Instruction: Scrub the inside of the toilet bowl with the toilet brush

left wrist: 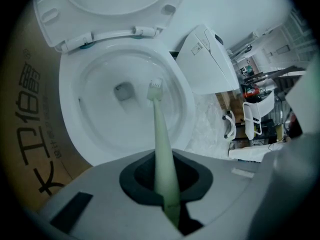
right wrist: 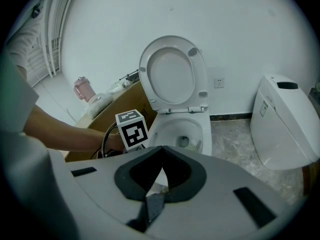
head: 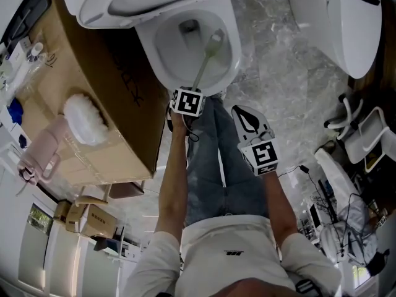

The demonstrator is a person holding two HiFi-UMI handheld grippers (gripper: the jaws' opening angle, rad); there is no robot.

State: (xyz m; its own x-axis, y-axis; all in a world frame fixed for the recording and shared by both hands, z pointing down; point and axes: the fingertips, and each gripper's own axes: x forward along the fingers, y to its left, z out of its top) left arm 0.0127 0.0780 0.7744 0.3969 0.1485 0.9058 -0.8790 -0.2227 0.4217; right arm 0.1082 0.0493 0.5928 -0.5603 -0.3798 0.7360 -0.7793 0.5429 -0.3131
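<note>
L claw (left wrist: pixel 167 200) on toilet brush (left wrist: pixel 158 121), head in bowl (left wrist: pixel 92 119) (R claw (right wrist: pixel 156 181) closed)

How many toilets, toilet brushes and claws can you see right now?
Toilets: 2, the open toilet and the closed toilet
Toilet brushes: 1, the toilet brush
Claws: 2, the left claw and the right claw
Total: 5

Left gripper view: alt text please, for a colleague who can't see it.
The left gripper is shut on a green toilet brush whose head reaches into the white toilet bowl, just right of the drain opening. The seat is raised; a cardboard box stands at left.
</note>
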